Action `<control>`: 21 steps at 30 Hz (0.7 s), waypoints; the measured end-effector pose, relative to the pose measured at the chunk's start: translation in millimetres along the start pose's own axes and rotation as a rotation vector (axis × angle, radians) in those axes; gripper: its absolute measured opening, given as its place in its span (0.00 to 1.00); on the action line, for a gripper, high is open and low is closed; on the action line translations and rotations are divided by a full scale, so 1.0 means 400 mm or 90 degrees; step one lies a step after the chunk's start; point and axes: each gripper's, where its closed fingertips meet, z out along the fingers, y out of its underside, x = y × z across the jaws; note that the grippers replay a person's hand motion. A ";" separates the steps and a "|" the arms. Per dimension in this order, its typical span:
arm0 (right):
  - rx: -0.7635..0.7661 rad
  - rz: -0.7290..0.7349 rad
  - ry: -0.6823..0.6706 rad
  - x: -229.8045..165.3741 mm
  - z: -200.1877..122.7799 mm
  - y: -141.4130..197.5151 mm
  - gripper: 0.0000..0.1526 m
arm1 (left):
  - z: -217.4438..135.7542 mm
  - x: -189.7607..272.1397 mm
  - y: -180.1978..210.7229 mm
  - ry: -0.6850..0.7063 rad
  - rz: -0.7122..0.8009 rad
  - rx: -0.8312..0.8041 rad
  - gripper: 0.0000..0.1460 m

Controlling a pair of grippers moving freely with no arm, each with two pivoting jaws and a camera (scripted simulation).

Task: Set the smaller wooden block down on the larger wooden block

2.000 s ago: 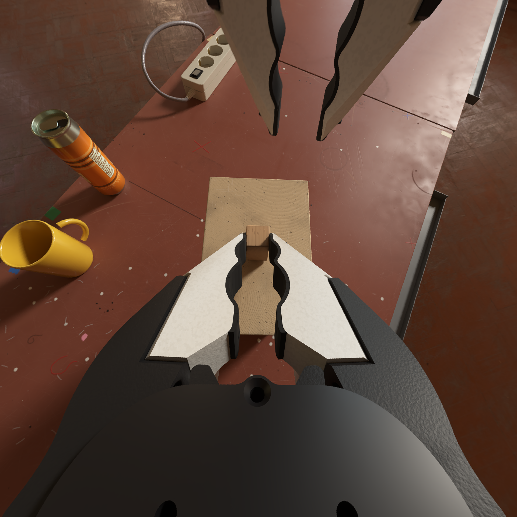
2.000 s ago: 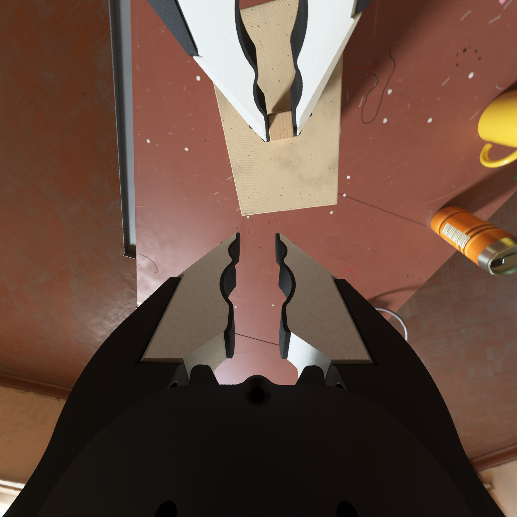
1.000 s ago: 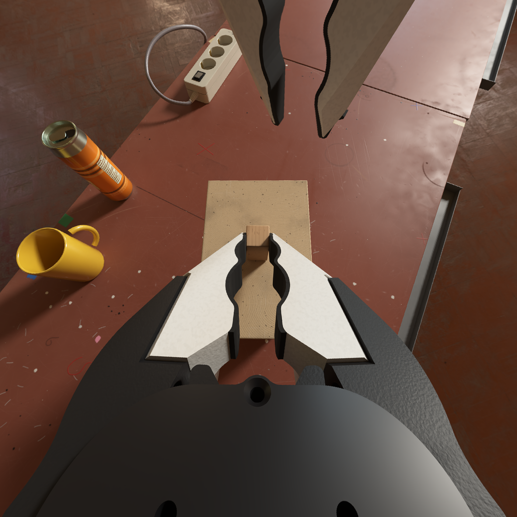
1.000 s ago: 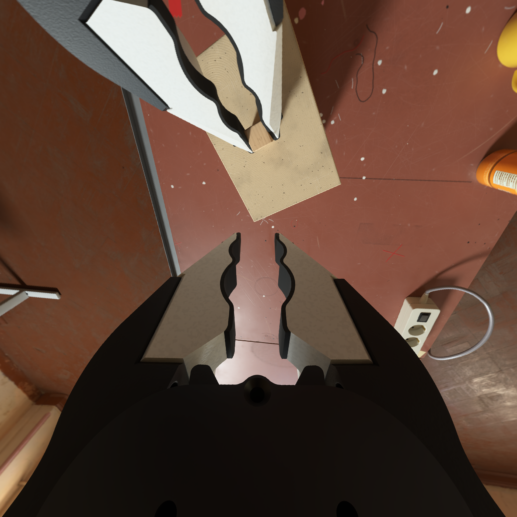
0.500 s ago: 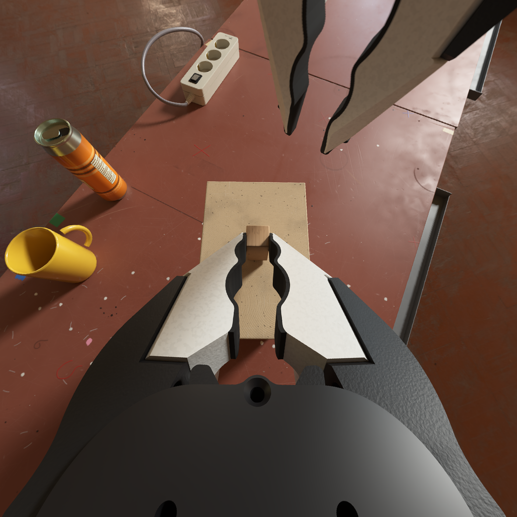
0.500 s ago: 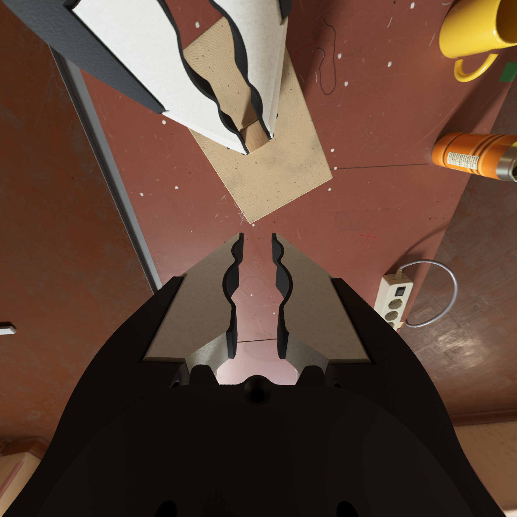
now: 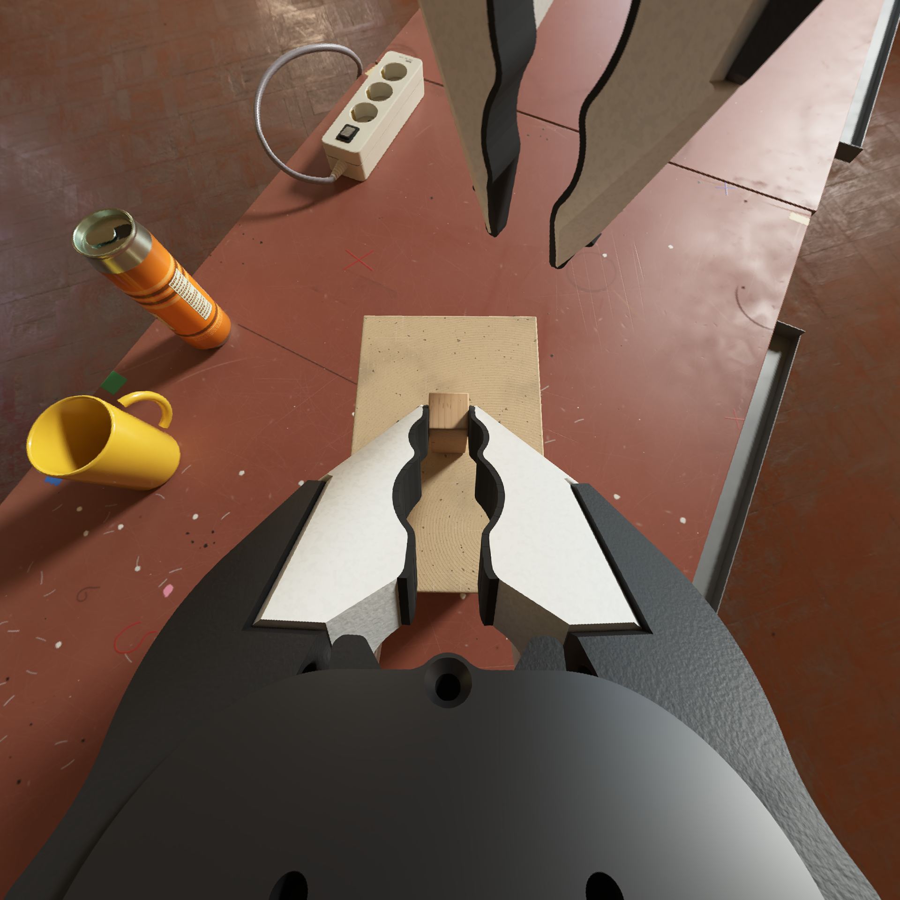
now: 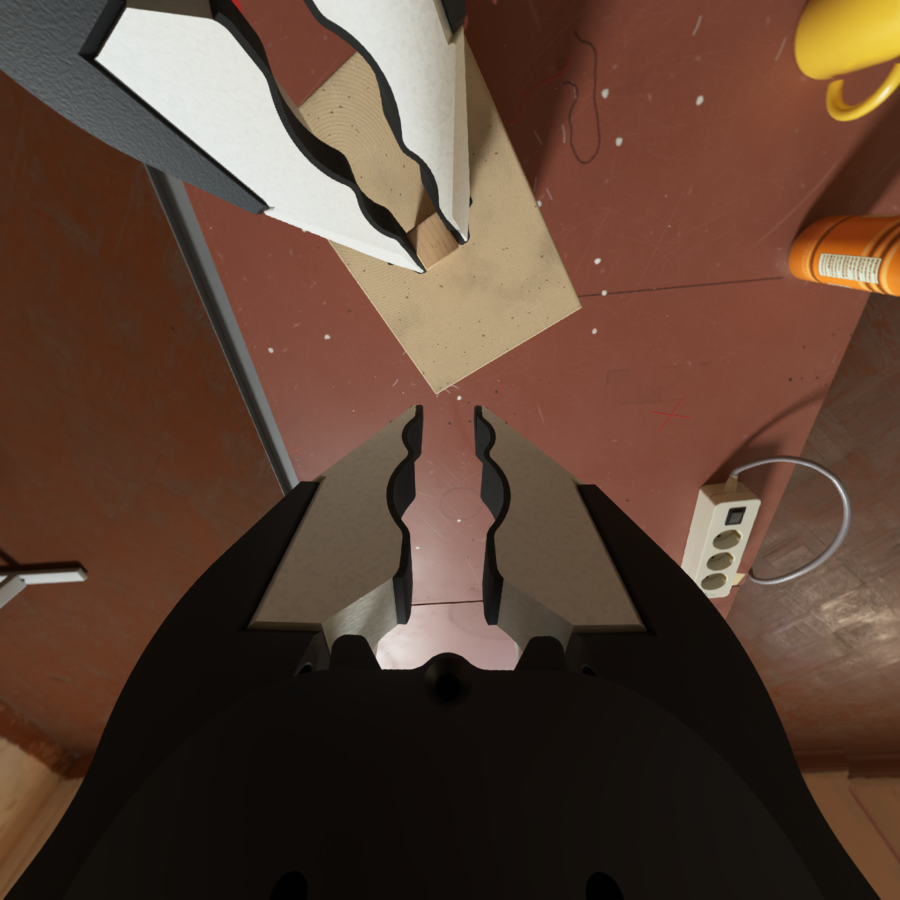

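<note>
My left gripper (image 7: 448, 414), with white fingers, is shut on the smaller wooden block (image 7: 448, 423). It holds the block over the middle of the larger wooden block (image 7: 448, 355), a flat board lying on the red table. The right wrist view shows the small block (image 8: 433, 246) low at the board (image 8: 487, 311); I cannot tell whether they touch. My right gripper (image 8: 448, 411), with tan fingers, is open and empty. It hovers above the table just beyond the board's far end and also shows in the left wrist view (image 7: 526, 243).
An orange can (image 7: 156, 282) and a yellow mug (image 7: 102, 443) on its side lie left of the board. A cream power strip (image 7: 375, 114) with a grey cable sits at the far left edge. A metal rail (image 7: 745, 462) runs along the table's right edge.
My right gripper has swung and shifted sideways above the table beyond the board, staying open. My left gripper has kept its hold on the small block over the board.
</note>
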 end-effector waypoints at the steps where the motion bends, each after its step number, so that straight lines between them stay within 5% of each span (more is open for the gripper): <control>1: -0.002 -0.009 -0.008 0.001 0.000 -0.001 0.14 | 0.000 0.000 0.000 -0.001 0.001 0.000 0.10; 8: 0.004 -0.032 -0.049 0.005 -0.005 0.001 0.14 | -0.014 -0.002 -0.008 0.047 -0.055 0.023 0.12; 9: 0.012 -0.029 -0.050 0.009 -0.008 0.002 0.14 | -0.020 -0.003 -0.006 0.052 -0.064 0.025 0.26; 11: 0.034 -0.033 -0.048 0.015 -0.013 0.003 0.14 | -0.034 0.000 0.004 0.047 -0.049 0.017 0.35; 21: 0.075 -0.046 -0.032 0.018 -0.029 -0.024 0.19 | -0.018 0.009 0.008 0.017 -0.042 -0.014 0.30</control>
